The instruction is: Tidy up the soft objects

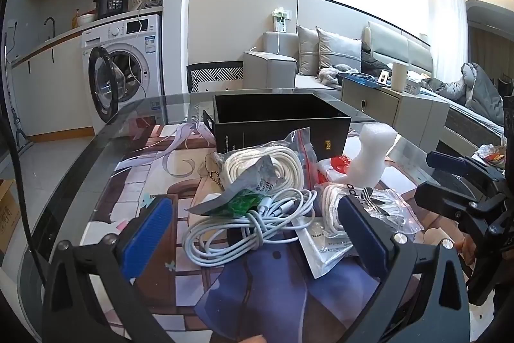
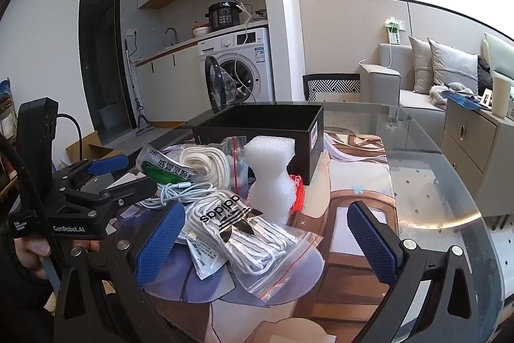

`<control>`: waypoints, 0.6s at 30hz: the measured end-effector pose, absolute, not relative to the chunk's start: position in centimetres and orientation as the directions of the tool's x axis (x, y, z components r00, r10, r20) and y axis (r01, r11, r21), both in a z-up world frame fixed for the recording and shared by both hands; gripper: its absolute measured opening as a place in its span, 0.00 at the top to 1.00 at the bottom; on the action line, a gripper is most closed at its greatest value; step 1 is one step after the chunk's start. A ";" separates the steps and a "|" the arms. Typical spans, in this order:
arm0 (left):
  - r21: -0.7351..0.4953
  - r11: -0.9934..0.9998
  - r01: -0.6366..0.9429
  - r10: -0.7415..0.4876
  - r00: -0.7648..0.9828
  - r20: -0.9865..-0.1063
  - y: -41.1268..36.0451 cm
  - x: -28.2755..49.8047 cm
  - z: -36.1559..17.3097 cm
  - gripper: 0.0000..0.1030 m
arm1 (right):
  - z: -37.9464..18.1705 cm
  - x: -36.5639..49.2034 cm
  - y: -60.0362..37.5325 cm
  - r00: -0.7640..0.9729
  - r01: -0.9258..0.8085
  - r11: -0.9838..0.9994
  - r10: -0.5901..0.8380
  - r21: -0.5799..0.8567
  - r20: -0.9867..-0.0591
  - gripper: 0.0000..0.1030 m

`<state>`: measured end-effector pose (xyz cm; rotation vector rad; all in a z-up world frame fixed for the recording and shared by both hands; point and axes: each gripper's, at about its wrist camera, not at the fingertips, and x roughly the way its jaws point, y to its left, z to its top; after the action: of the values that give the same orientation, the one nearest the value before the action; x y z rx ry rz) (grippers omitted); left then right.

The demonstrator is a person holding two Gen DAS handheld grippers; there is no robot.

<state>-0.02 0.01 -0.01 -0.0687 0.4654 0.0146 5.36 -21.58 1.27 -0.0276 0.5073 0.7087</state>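
Both grippers hover side by side over a glass-topped table (image 2: 427,182) with nothing between their blue pads. The left gripper (image 1: 253,230) has its fingers spread wide above a loose bundle of white charging cable (image 1: 250,224). Just behind that lie a green-and-grey medicine sachet (image 2: 163,166) and a zip bag of coiled white cord (image 1: 266,166). Further right, a clear zip bag of white laces with a black logo label (image 2: 247,233) rests against a white foam piece (image 2: 270,179) standing upright. Behind the pile sits an open black box (image 2: 266,121), empty as far as I can see. The right gripper (image 2: 266,233) is also wide open, holding nothing.
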 end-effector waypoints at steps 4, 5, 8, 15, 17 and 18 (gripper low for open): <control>-0.064 0.998 -0.024 -0.007 0.895 -0.445 0.0 -0.2 0.0 0.00 | 1.2 5.4 -21.6 0.642 -0.628 0.764 0.614 0.145 -0.459 0.00; -0.061 0.998 -0.024 -0.006 0.895 -0.445 -0.1 -0.2 0.0 0.00 | 1.2 5.4 -21.6 0.642 -0.628 0.765 0.614 0.144 -0.460 0.00; -0.057 0.998 -0.022 -0.006 0.895 -0.445 -0.3 -0.4 0.0 0.00 | 1.2 5.4 -21.5 0.642 -0.627 0.765 0.613 0.144 -0.461 0.00; -0.068 0.997 -0.030 -0.003 0.895 -0.447 0.7 -0.2 0.0 0.00 | 1.2 5.4 -21.5 0.642 -0.627 0.766 0.612 0.142 -0.462 0.00; -0.069 0.997 -0.031 -0.003 0.894 -0.449 0.7 -0.2 0.0 0.00 | 1.2 5.4 -21.5 0.641 -0.628 0.765 0.612 0.142 -0.462 0.00; -0.069 0.997 -0.032 -0.002 0.895 -0.447 0.6 -0.2 0.0 0.00 | 1.2 5.4 -21.5 0.641 -0.628 0.765 0.612 0.142 -0.463 0.00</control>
<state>-0.18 0.61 0.00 -0.0752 0.4628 0.0154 5.40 -21.54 1.17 -0.0326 0.5151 0.7068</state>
